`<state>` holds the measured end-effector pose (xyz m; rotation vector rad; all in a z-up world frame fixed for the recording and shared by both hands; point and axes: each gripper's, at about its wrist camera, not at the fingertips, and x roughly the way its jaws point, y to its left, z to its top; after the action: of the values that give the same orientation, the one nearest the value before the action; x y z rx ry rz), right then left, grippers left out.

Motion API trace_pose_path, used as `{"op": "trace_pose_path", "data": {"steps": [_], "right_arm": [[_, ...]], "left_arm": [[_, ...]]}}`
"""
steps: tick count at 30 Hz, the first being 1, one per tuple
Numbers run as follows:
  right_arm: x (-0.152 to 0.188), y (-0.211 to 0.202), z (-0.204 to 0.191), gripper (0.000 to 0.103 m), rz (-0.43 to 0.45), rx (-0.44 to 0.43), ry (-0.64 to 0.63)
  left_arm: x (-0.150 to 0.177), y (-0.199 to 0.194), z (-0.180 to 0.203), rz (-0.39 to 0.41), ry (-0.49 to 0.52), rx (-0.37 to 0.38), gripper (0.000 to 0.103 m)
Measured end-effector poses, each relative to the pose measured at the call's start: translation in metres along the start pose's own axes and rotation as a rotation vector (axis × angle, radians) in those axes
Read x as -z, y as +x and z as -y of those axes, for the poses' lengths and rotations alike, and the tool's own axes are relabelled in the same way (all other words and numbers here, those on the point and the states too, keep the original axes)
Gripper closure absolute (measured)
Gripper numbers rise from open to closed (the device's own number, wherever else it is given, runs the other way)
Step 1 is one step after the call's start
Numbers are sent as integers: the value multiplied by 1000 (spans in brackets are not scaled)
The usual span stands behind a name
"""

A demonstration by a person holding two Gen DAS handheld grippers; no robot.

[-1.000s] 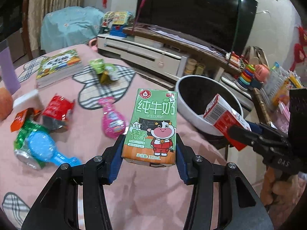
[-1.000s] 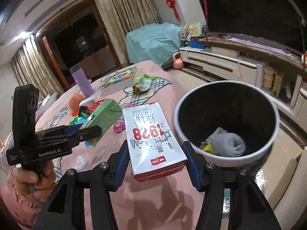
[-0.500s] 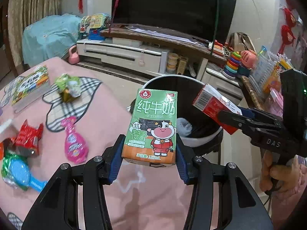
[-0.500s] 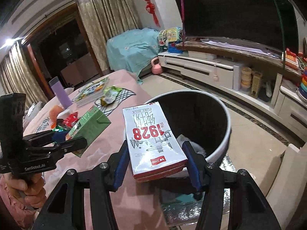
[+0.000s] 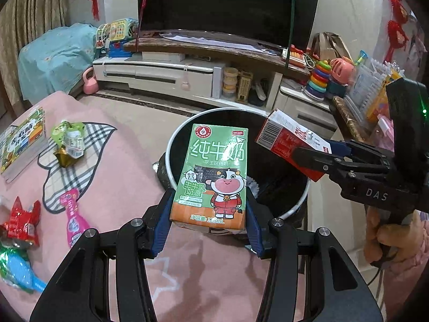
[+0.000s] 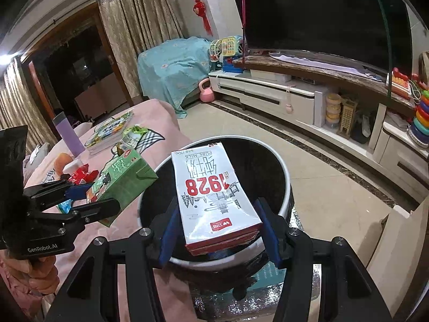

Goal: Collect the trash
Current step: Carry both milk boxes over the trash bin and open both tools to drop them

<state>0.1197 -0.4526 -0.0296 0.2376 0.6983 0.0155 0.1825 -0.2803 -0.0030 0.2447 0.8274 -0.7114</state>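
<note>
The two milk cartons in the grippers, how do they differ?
The green carton shows a cartoon cow; the white-and-red carton shows "1928".

The left gripper holds the green carton, the right gripper the white-and-red carton.

Both are clamped over the trash bin.

Green milk carton, red-white carton, pink checked tablecloth

Dark television above white cabinet

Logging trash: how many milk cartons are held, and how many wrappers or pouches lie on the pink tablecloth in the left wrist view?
Milk cartons held: 2 (green cardboard carton, red-and-white cardboard carton)
Pouches and wrappers on tablecloth: 4 (crumpled green pouch, flat pink pouch, red wrapper, blue-green packet)
Total: 6
</note>
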Motion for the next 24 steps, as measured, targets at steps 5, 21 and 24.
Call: {"op": "trace_pose_path", "data": {"steps": [5, 21, 24], "right_arm": [[-3, 6, 4, 48, -13, 3, -5], [-10, 29, 10, 48, -84, 30, -21], [-11, 30, 13, 48, -89, 35, -21]], "left_arm": [[-5, 12, 1, -21, -7, 4, 55], [-15, 38, 2, -81, 13, -15, 55], [-17, 43, 1, -91, 14, -18, 55]]}}
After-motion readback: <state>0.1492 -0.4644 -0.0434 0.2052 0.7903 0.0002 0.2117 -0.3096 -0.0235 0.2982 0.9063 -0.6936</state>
